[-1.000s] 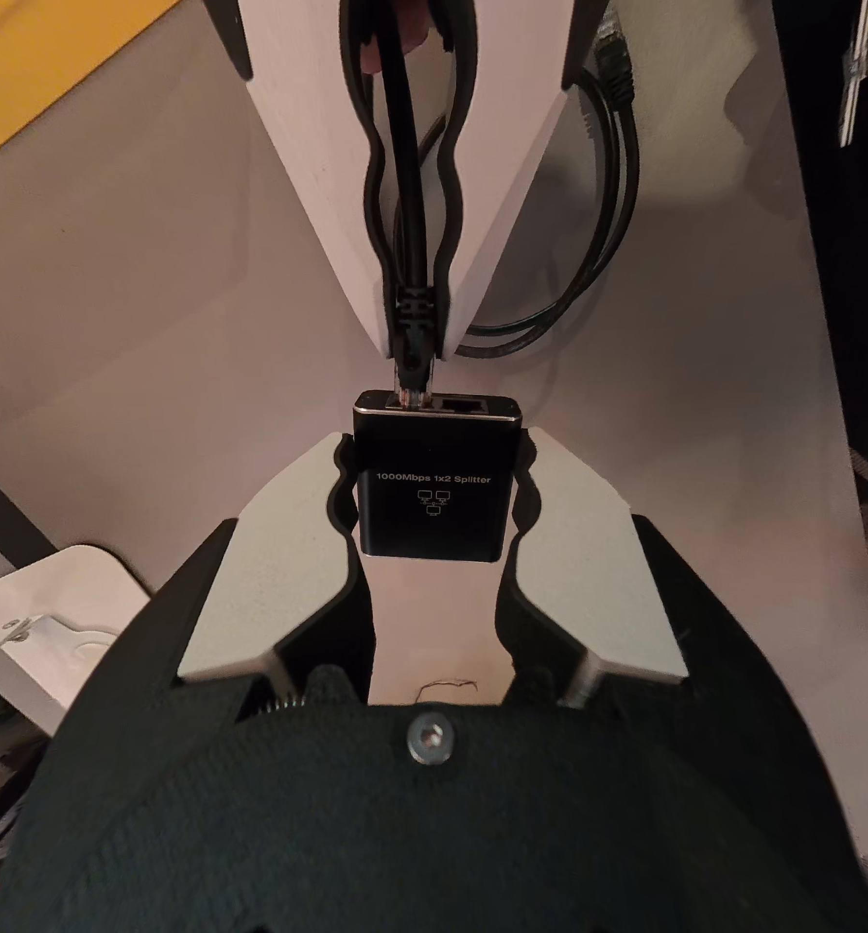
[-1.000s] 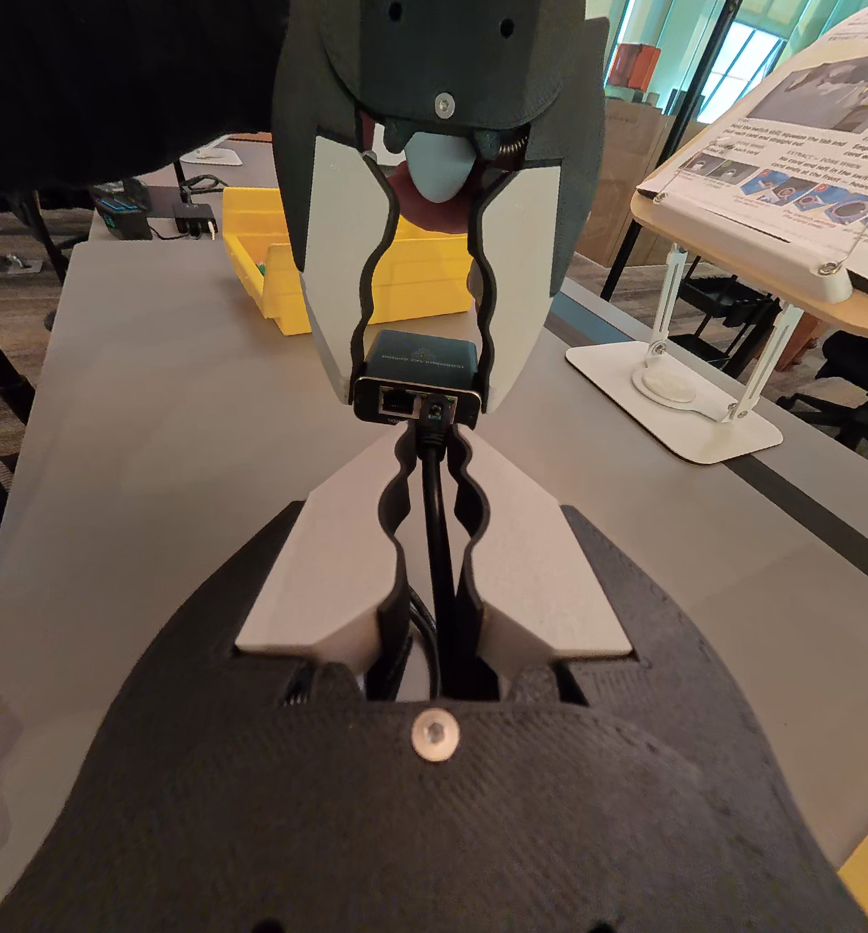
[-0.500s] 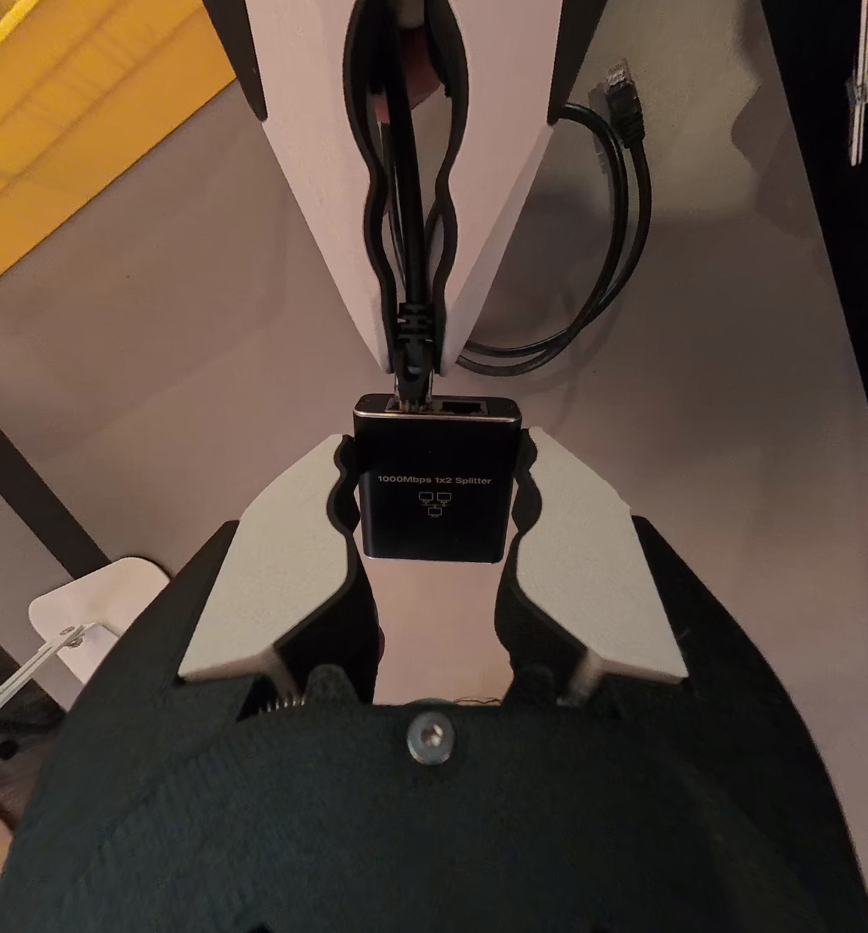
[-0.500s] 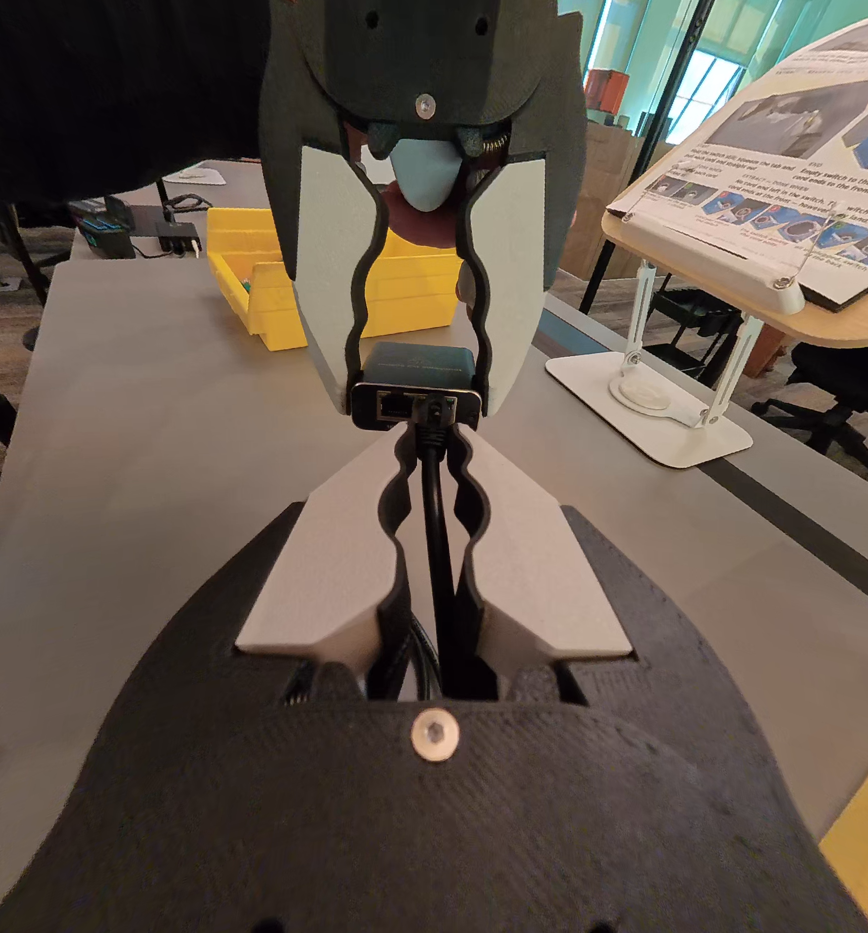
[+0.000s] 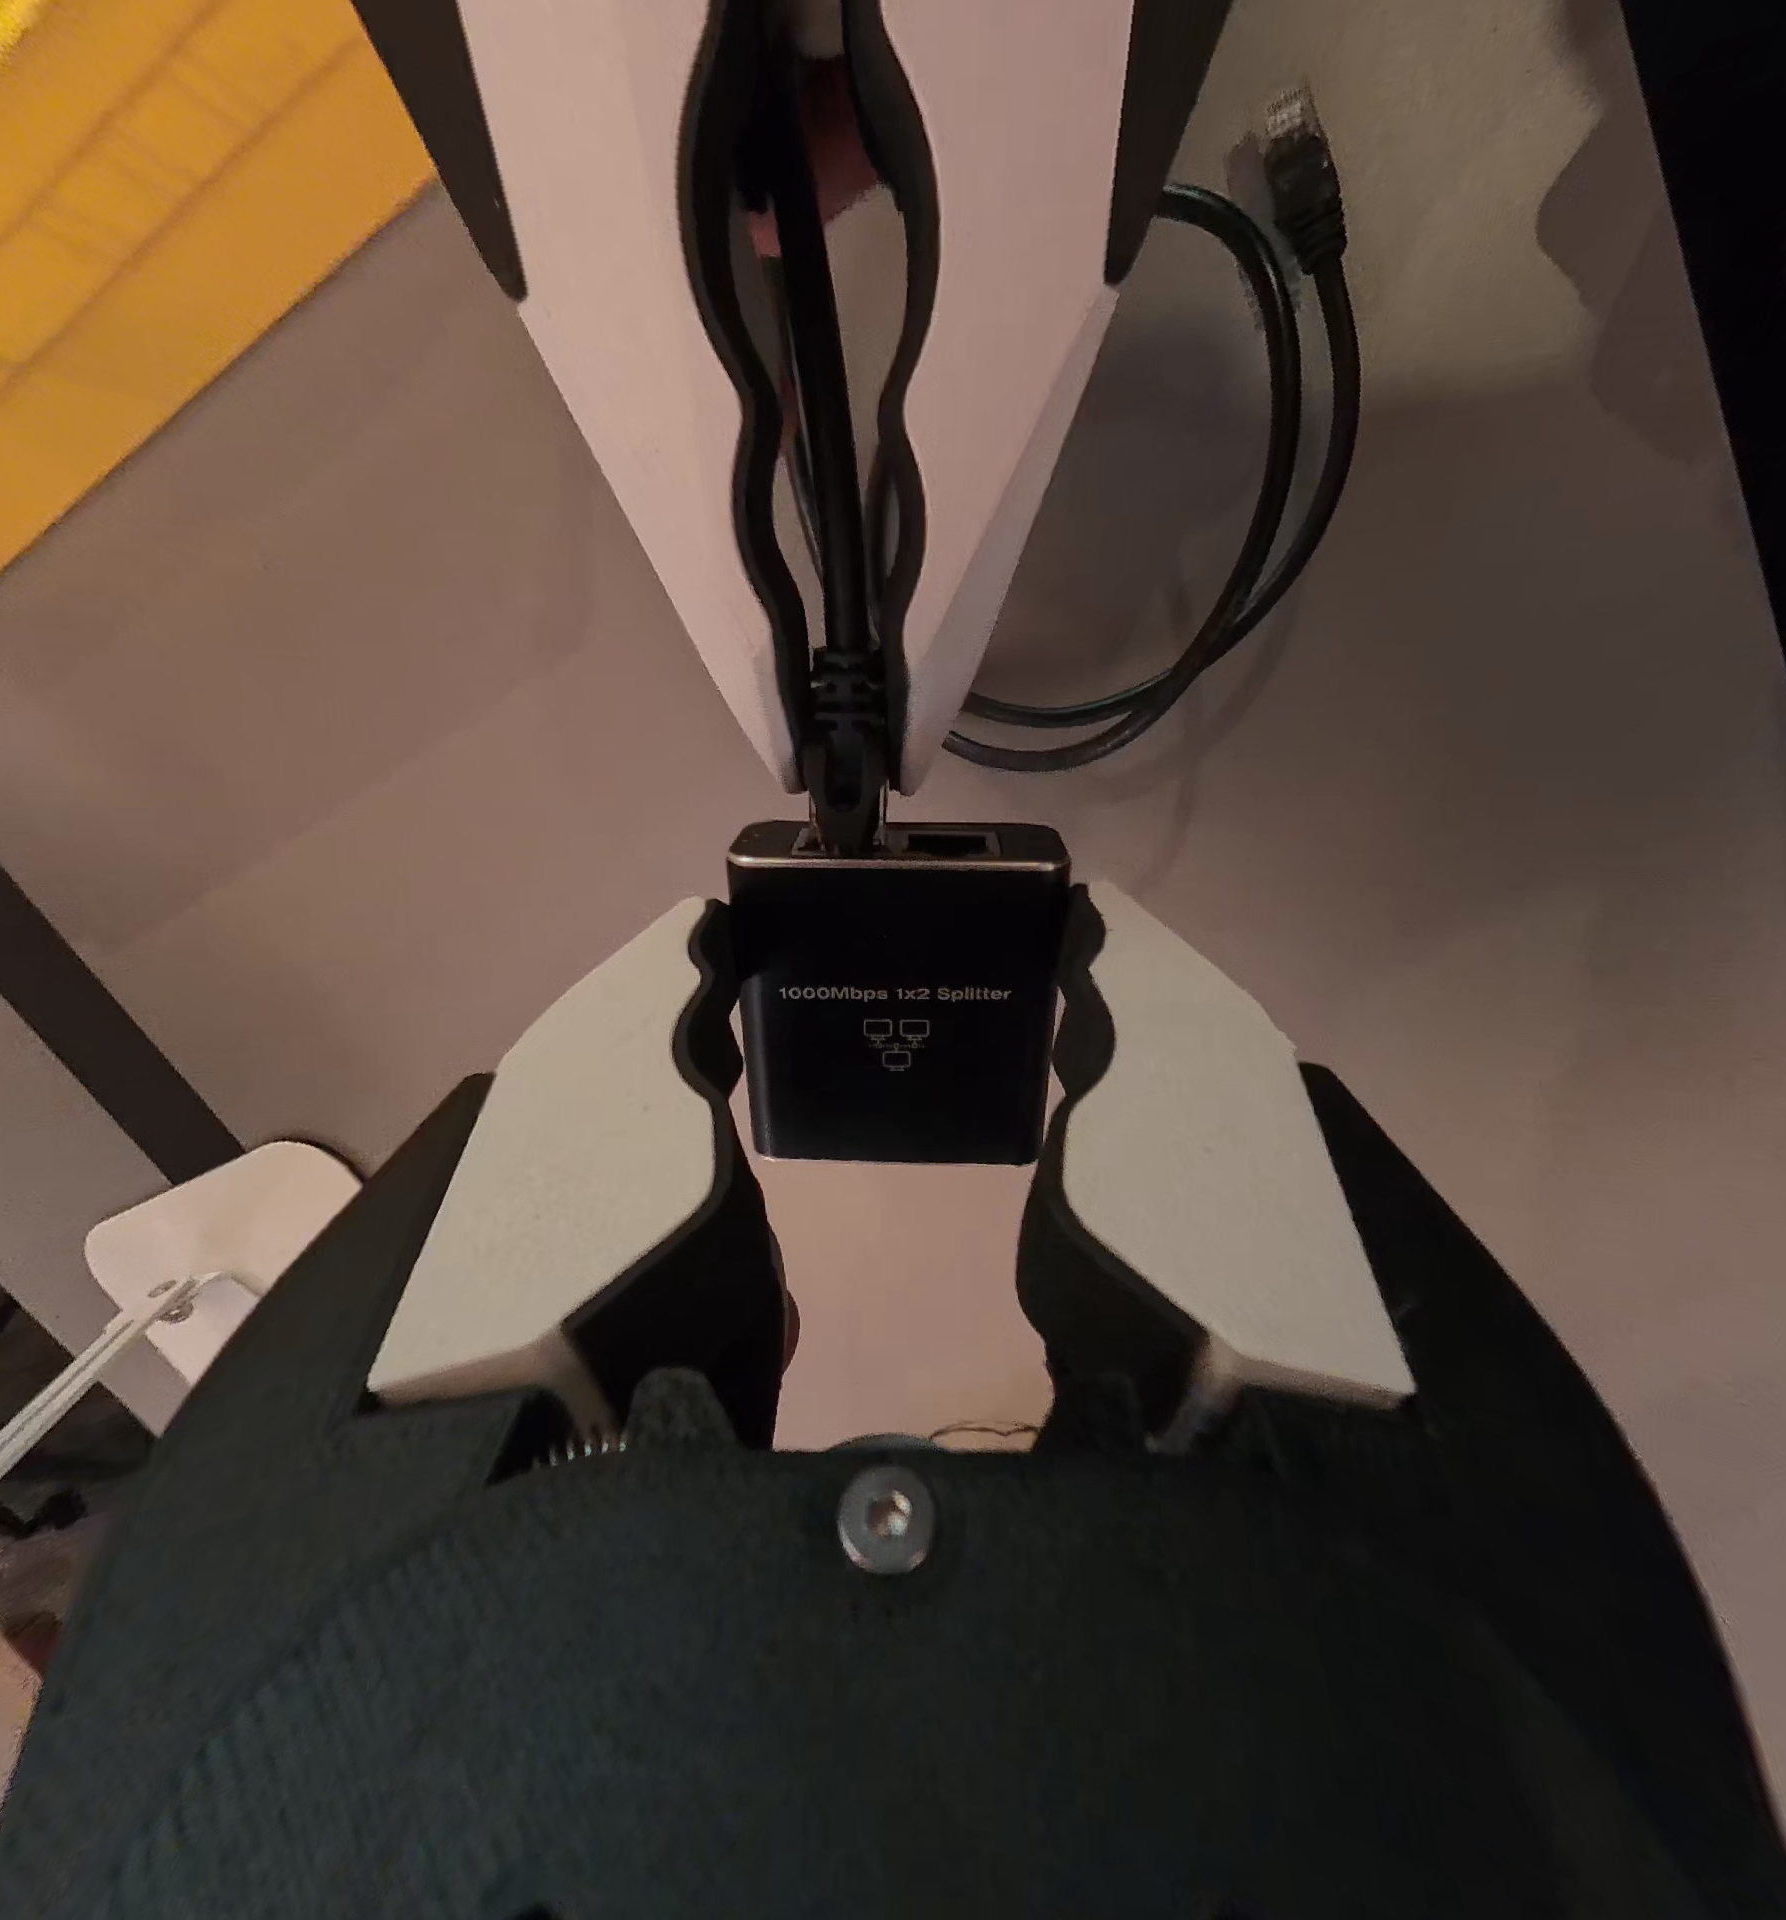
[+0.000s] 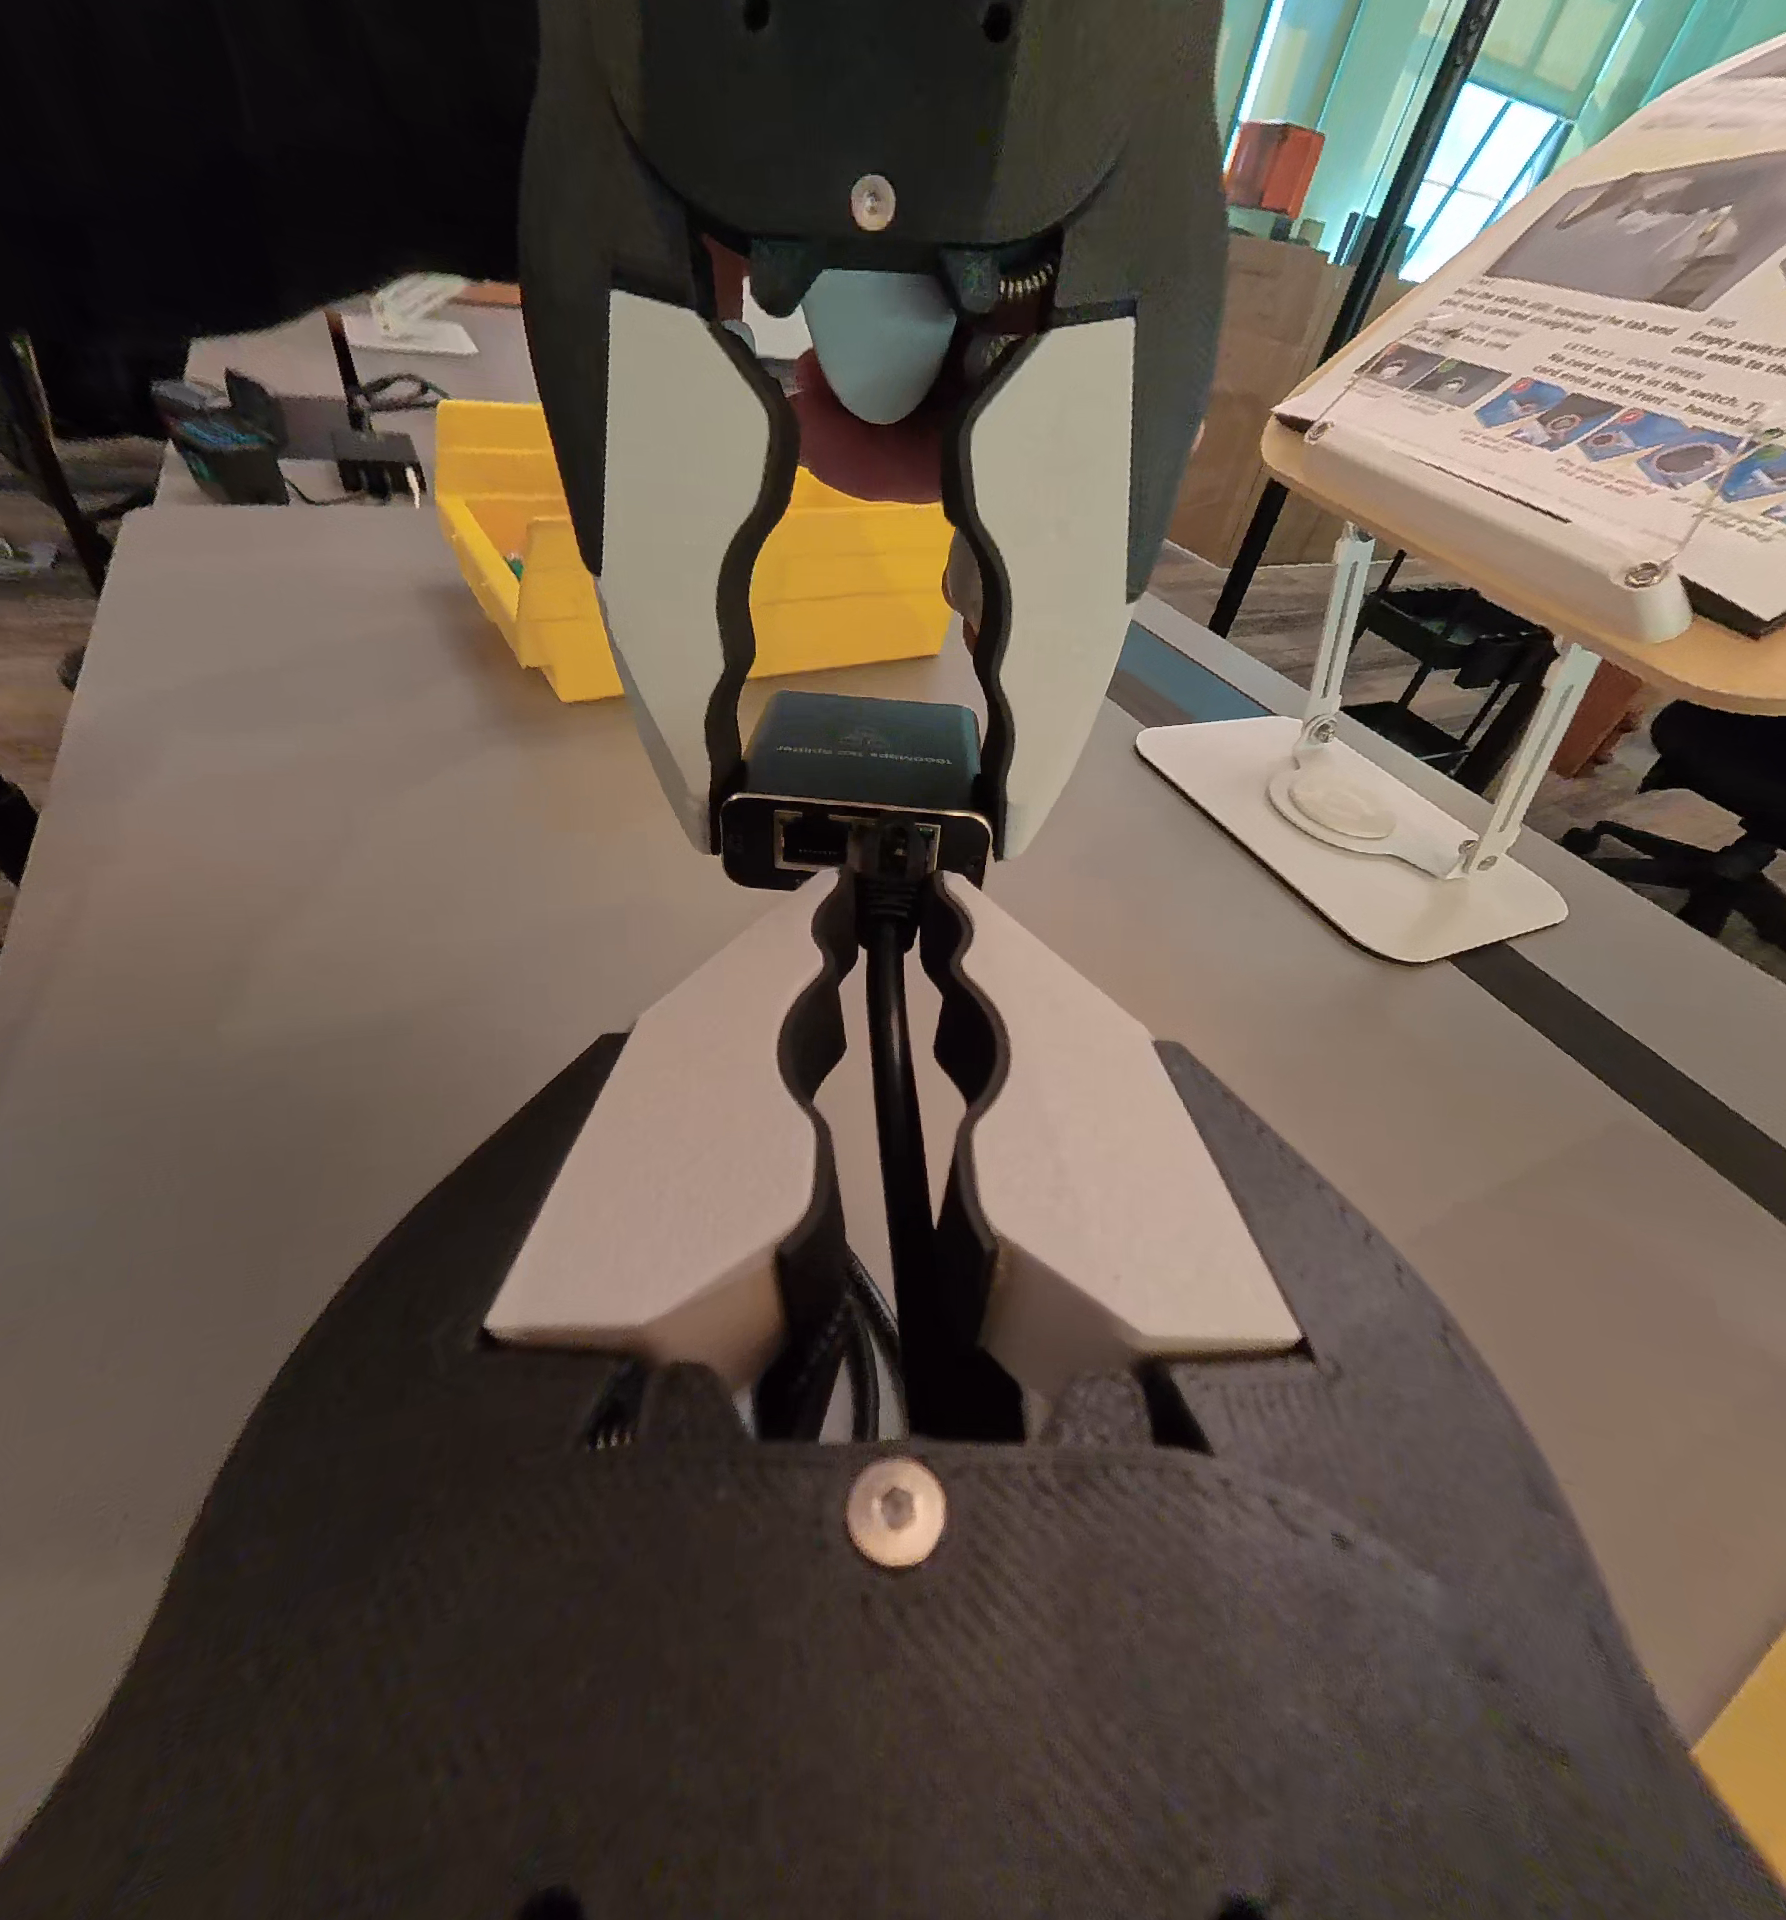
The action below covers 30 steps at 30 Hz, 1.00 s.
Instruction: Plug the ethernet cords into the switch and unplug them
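Observation:
My left gripper (image 5: 894,914) is shut on the small black switch (image 5: 897,1018) and holds it above the grey table (image 5: 349,790). My right gripper (image 6: 891,883) is shut on a black ethernet cord (image 6: 894,1039) just behind its plug. The plug (image 5: 845,769) sits in the switch's left port in the left wrist view, which is the right port (image 6: 899,844) in the right wrist view. The other port (image 5: 956,844) is empty. The cord's other end (image 5: 1299,156) lies loose on the table, looped behind the right gripper.
A yellow bin (image 6: 827,582) stands on the table behind the grippers. A white stand (image 6: 1388,821) holding an instruction board (image 6: 1637,416) is at the right. Dark gear (image 6: 245,447) sits on a far table. Both grippers' tips are close together, under 4 cm apart.
The plug has gone deeper into the switch port; its clear tip no longer shows. Both grippers stayed shut and shifted a little together over the table.

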Available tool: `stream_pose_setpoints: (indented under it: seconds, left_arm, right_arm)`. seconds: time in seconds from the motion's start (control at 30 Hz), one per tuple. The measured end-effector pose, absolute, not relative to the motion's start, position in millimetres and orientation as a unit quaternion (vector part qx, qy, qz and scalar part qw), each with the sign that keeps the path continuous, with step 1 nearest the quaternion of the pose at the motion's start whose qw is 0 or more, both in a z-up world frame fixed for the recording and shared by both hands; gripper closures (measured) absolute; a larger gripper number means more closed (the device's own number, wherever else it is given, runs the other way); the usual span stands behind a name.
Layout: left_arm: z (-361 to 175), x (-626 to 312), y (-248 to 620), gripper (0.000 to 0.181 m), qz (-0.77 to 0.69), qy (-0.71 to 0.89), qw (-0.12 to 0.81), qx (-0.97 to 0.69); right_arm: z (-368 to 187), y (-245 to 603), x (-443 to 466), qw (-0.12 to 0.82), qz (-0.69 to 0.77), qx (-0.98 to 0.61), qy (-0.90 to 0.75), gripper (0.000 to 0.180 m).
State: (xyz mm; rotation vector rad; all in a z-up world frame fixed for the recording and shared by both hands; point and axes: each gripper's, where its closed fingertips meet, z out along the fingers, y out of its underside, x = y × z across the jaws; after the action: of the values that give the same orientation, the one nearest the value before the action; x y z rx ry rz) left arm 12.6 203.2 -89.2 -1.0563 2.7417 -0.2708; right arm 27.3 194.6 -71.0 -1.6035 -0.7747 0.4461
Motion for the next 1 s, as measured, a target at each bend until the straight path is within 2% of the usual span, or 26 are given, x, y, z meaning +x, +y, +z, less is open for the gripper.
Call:
stream_pose_setpoints:
  seconds: [0.03, 0.1, 0.2, 0.27, 0.47, 0.67, 0.9, 1.0]
  left_arm:
    - [-91.6, 11.4, 204.0, 0.122, -0.087, 0.925, 0.095, -0.359]
    - [-92.6, 12.2, 205.8, 0.122, -0.099, 0.917, 0.104, -0.372]
    - [-100.3, 9.0, 216.8, 0.122, -0.118, 0.896, 0.118, -0.412]
    - [-121.7, -1.8, 229.0, 0.121, -0.103, 0.883, 0.116, -0.443]
    - [-194.6, -21.9, 250.3, 0.122, -0.081, 0.833, 0.118, -0.534]
    - [-201.0, -12.9, 240.6, 0.122, -0.165, 0.791, 0.128, -0.575]
    - [-222.7, -16.0, 233.2, 0.095, -0.186, 0.77, 0.15, -0.591]
    - [-212.9, -18.4, 234.8, 0.094, -0.209, 0.745, 0.177, -0.609]
  right_arm:
    - [-73.1, 194.8, 26.4, 0.607, 0.186, -0.693, -0.342, 0.17]
    - [-74.3, 196.8, 27.2, 0.613, 0.167, -0.69, -0.347, 0.17]
    - [-70.3, 208.0, 40.9, 0.639, 0.105, -0.687, -0.328, 0.145]
    - [-63.7, 210.8, 52.8, 0.658, 0.07, -0.68, -0.318, 0.14]
    - [-71.8, 208.8, 58.0, 0.651, 0.052, -0.684, -0.326, 0.158]
    - [-82.8, 204.8, 44.2, 0.637, 0.044, -0.681, -0.359, 0.171]
    - [-86.5, 202.5, 40.7, 0.635, 0.045, -0.677, -0.368, 0.172]
    - [-90.9, 203.3, 41.4, 0.628, 0.036, -0.682, -0.374, 0.172]
